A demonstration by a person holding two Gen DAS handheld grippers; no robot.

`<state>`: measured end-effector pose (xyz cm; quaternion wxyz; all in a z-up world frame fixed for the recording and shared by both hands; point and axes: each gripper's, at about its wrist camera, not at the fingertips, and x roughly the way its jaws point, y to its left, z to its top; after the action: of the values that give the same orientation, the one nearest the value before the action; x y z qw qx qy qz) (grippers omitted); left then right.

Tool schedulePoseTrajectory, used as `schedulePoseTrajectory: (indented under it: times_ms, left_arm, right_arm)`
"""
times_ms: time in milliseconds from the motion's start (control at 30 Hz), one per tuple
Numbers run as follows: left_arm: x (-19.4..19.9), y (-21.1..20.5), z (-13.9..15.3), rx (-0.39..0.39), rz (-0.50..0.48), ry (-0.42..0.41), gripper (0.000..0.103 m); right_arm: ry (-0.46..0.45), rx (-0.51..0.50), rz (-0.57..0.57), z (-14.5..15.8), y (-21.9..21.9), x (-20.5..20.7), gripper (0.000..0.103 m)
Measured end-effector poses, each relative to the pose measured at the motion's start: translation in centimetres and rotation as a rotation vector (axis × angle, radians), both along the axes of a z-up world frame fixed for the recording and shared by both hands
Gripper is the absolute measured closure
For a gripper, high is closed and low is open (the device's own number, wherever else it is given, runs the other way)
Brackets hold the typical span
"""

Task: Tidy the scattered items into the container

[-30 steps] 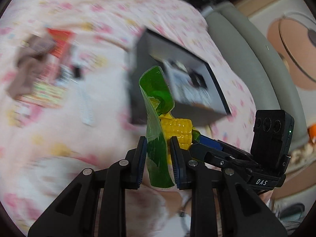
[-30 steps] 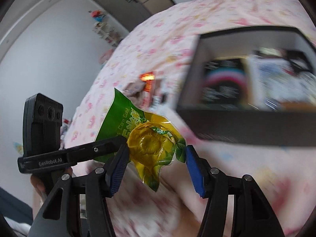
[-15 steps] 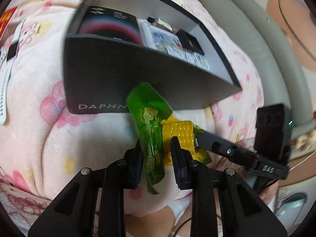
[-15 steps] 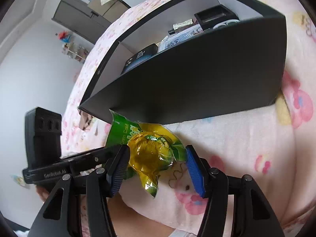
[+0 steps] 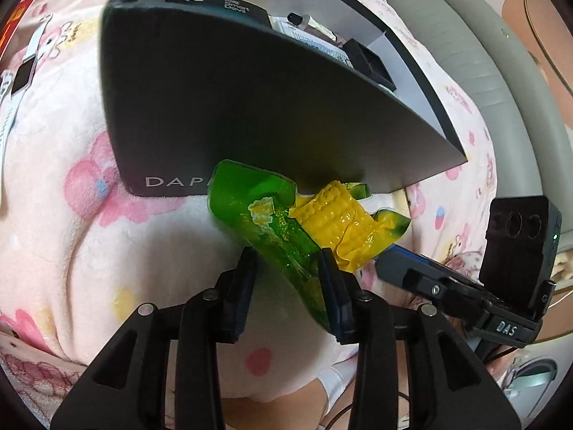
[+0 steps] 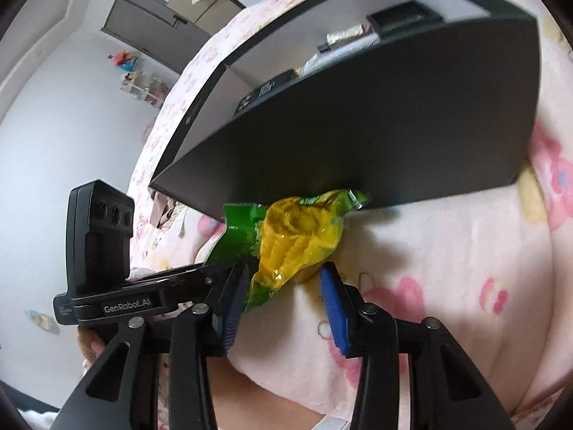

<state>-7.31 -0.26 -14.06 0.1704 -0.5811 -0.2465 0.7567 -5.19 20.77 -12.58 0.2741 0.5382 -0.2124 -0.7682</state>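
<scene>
The green and yellow plastic packet of corn on the cob (image 5: 272,222) lies on the bed, just outside the dark grey rectangular cardboard box (image 5: 232,107), its far end touching the foot of the box's near wall. It is not in the box. Its flat green end runs back between the fingers of the left hand-held gripper (image 5: 288,272), whose jaws have just been opening: the film leans on the right-hand pad and a clear gap shows at the other, so this grip is released. The right hand-held gripper (image 6: 283,286) comes from the other side; its jaws have just been closing with the bulging yellow cob end between them, and the blue pads appear to sit against the packet, grasping it.

The packet is glossy, crinkled film, clear green where it is flat and moulded tight over the ribbed yellow kernels. The box is matt and smooth outside, pale inside, with thin straight walls. The pink plush blanket with cartoon prints (image 5: 71,251) looks soft and dimpled.

The near wall hides most of what is in the box; only the top of a flat black carton with white print (image 5: 218,1) and some small items show. The packet covers part of the pale lettering on the wall.
</scene>
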Motion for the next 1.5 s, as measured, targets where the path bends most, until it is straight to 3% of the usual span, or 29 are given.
schedulePoseTrajectory:
  times_ms: [267,333,433,600,767,833,900,1000,1133,1267,1367,1433,1500]
  left_arm:
    - [0.1,-0.9,-0.1,0.008,-0.001,-0.001,0.067]
    - [0.1,-1.0,0.0,0.009,0.002,0.006,0.068]
    - [0.2,-1.8,0.3,0.017,0.037,0.030,0.068]
    - [0.4,-2.5,0.4,0.041,0.059,0.045,0.067]
    - [0.2,-0.5,-0.3,-0.023,-0.021,0.013,0.063]
    - [0.4,-0.4,-0.2,-0.042,-0.033,0.024,0.066]
    - [0.4,-0.7,0.1,0.009,-0.051,0.037,0.085]
    - [1.4,-0.9,1.8,0.023,-0.072,0.090,0.085]
    - [2.4,-0.7,4.4,0.031,-0.089,0.159,0.084]
    - [2.0,-1.1,8.0,0.068,-0.079,0.240,0.080]
    - [-0.1,-0.7,10.5,0.112,-0.095,0.296,0.076]
    - [-2.7,-0.2,11.3,0.158,-0.099,0.301,0.076]
    - [-5.0,0.6,12.0,0.091,-0.100,0.323,0.082]
  right_arm:
    - [0.055,-0.042,-0.173,1.1,2.7,-0.8,0.065]
    - [0.033,-0.019,-0.173,0.4,2.3,-1.5,0.066]
    - [-0.019,0.026,-0.146,-0.7,1.3,-2.0,0.082]
    - [0.000,0.143,-0.049,0.0,-0.2,-0.4,0.082]
    - [-0.046,0.096,-0.050,-0.8,0.3,-0.4,0.082]
    - [-0.066,0.090,-0.052,-1.2,0.3,-0.7,0.081]
    - [-0.050,0.061,-0.056,-1.0,0.4,-0.7,0.079]
    - [0.024,0.051,-0.048,0.6,0.5,0.0,0.079]
    - [0.055,0.031,-0.054,2.4,0.4,1.0,0.079]
    - [0.130,0.002,-0.061,5.9,0.6,1.2,0.079]
    - [0.230,-0.021,-0.085,9.0,0.5,-0.1,0.082]
    - [0.245,-0.078,-0.056,10.0,-0.3,-1.9,0.084]
    - [0.271,0.013,-0.048,10.6,-2.0,-4.5,0.087]
